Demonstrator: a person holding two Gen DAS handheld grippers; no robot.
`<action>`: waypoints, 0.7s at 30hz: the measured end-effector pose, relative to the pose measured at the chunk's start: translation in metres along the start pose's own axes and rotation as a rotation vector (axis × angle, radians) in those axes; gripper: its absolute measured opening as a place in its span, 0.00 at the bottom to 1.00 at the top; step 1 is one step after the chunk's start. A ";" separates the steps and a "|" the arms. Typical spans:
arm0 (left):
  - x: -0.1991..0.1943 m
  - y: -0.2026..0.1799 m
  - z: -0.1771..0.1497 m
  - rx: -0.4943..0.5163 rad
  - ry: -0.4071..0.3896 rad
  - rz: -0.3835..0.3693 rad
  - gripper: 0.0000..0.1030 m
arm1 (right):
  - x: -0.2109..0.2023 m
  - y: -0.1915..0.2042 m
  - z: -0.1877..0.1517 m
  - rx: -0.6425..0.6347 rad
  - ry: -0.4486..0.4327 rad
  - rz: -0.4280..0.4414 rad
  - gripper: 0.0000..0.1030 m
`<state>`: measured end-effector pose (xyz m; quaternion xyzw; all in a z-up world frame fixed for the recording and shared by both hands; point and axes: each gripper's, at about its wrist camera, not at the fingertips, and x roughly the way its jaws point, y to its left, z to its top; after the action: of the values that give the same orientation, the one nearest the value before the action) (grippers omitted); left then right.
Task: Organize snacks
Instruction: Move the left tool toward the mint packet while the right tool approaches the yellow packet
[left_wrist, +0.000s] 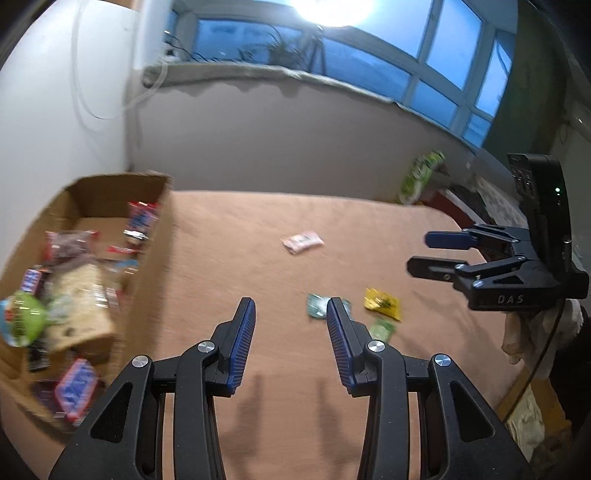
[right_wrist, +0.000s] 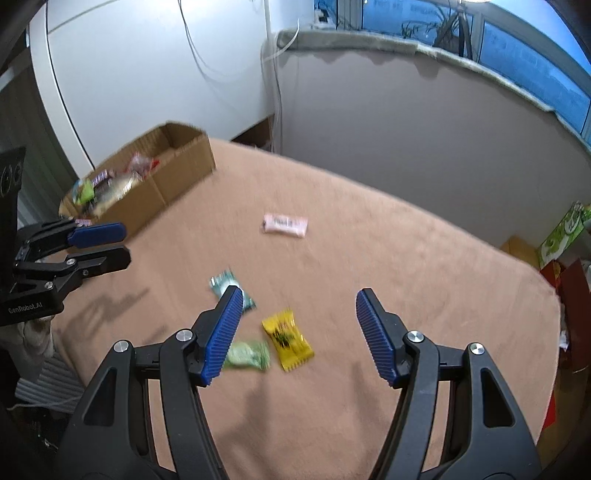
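On the tan blanket (right_wrist: 369, 258) four loose snacks lie apart from the cardboard box (right_wrist: 177, 173) at the far left corner, which already holds a heap of wrapped bars and bags: a pink packet (right_wrist: 285, 224) alone toward the middle, and a nearer cluster of a teal sachet (right_wrist: 221, 281), a yellow sachet (right_wrist: 288, 339) and a pale green sachet (right_wrist: 248, 354). Both hands seem to be between pickups, reaching for what is left. The right gripper (right_wrist: 299, 332) hangs over the cluster with its jaws wide apart and nothing between them, the yellow sachet lying below the gap and not touched. The left gripper (left_wrist: 291, 332) points at the same patch, its jaws about half open and empty, the teal sachet (left_wrist: 317, 305) just past its right finger. Next, I judge, one gripper must drop down until its pads straddle a single sachet, close on the thin wrapper without dragging the neighbours, then carry it across to the box
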<state>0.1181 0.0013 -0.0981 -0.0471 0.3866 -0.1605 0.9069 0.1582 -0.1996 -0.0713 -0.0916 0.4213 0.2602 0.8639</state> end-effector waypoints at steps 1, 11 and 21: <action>0.008 -0.004 -0.001 0.012 0.021 -0.007 0.37 | 0.003 -0.001 -0.004 -0.001 0.010 0.001 0.65; 0.054 -0.035 -0.005 0.135 0.158 -0.031 0.37 | 0.031 -0.004 -0.030 -0.026 0.087 0.027 0.57; 0.078 -0.041 -0.010 0.139 0.223 -0.057 0.29 | 0.046 -0.007 -0.032 -0.039 0.108 0.041 0.55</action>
<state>0.1513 -0.0626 -0.1497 0.0230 0.4714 -0.2170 0.8545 0.1636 -0.2002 -0.1277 -0.1136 0.4640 0.2807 0.8325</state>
